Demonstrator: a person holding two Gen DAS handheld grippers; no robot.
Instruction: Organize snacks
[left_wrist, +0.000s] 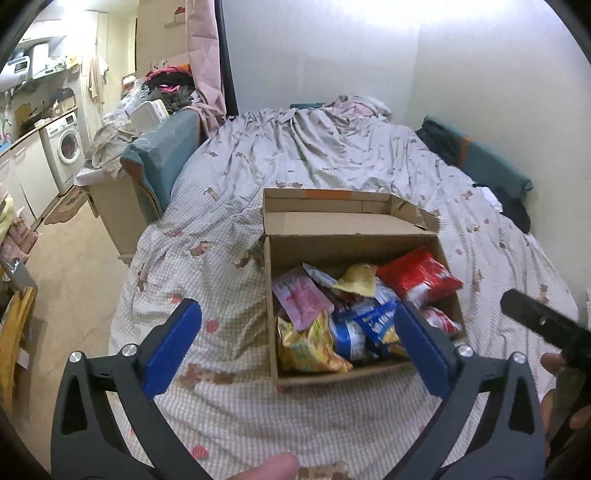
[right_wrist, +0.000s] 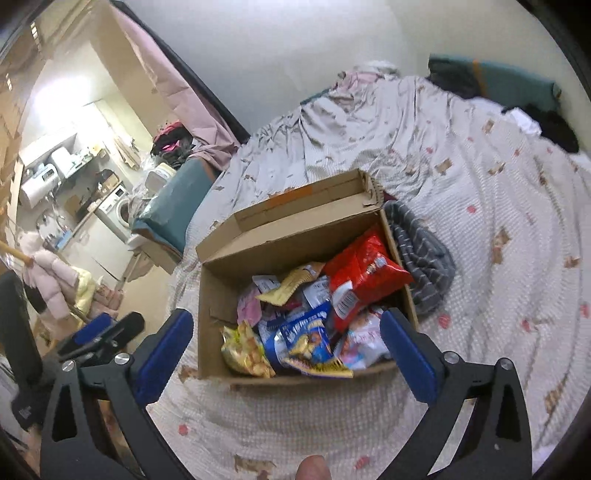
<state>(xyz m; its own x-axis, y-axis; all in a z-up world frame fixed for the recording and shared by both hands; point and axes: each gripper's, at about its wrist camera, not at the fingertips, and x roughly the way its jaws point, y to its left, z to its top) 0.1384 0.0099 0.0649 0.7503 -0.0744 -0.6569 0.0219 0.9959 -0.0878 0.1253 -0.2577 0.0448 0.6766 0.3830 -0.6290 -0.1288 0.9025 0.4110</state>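
I count one box (right_wrist: 221, 291) on one bed (right_wrist: 480, 221), one red bag (right_wrist: 364, 275), one pink packet (left_wrist: 301, 297), two yellow bags (left_wrist: 308, 345), and two grippers (left_wrist: 299, 332) (right_wrist: 286, 338).

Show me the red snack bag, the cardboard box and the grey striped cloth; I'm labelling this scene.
red snack bag (right_wrist: 364, 271): right wrist view, bag's middle.
cardboard box (right_wrist: 212, 291): right wrist view, inner left wall.
grey striped cloth (right_wrist: 424, 258): right wrist view, cloth's middle.

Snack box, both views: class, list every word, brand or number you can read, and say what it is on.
None can be read for certain.
Blue packet: white lettering, blurred.
Pink packet: faint print, unreadable.
Red bag: barcode label, digits too small.
Box: orange tape, no words.
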